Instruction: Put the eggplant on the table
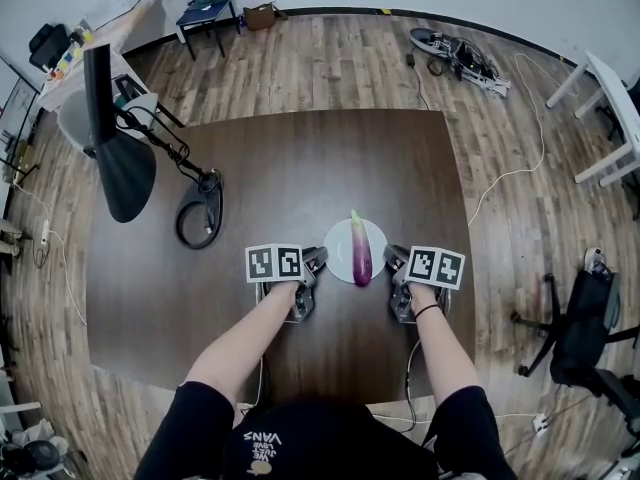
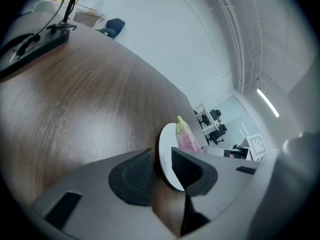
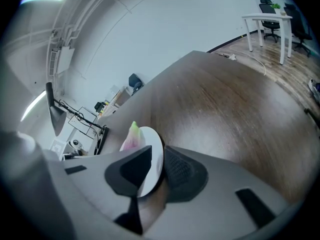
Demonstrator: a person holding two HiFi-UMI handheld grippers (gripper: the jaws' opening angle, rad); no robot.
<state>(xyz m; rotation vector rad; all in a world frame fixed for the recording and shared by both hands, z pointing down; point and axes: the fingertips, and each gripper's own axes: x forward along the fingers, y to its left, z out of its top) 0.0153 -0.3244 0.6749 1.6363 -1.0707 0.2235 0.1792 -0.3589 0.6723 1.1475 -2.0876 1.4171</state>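
Note:
A purple eggplant (image 1: 360,253) with a green tip lies on a white plate (image 1: 338,242) that rests on the dark wooden table (image 1: 300,158). My left gripper (image 1: 318,264) is at the plate's left rim. In the left gripper view its jaws (image 2: 162,166) straddle the plate (image 2: 167,160) rim with a small gap, open, and the eggplant (image 2: 188,139) lies beyond. My right gripper (image 1: 392,259) is at the right rim. In the right gripper view its jaws (image 3: 157,166) are shut on the plate (image 3: 153,154) rim, with the eggplant (image 3: 131,136) behind.
A black desk lamp (image 1: 122,163) with its cable and round base (image 1: 200,213) stands on the table's left part. A blue chair (image 1: 207,3) is at the far wall, an office chair (image 1: 585,328) to the right, and a white desk (image 1: 615,108) at the far right.

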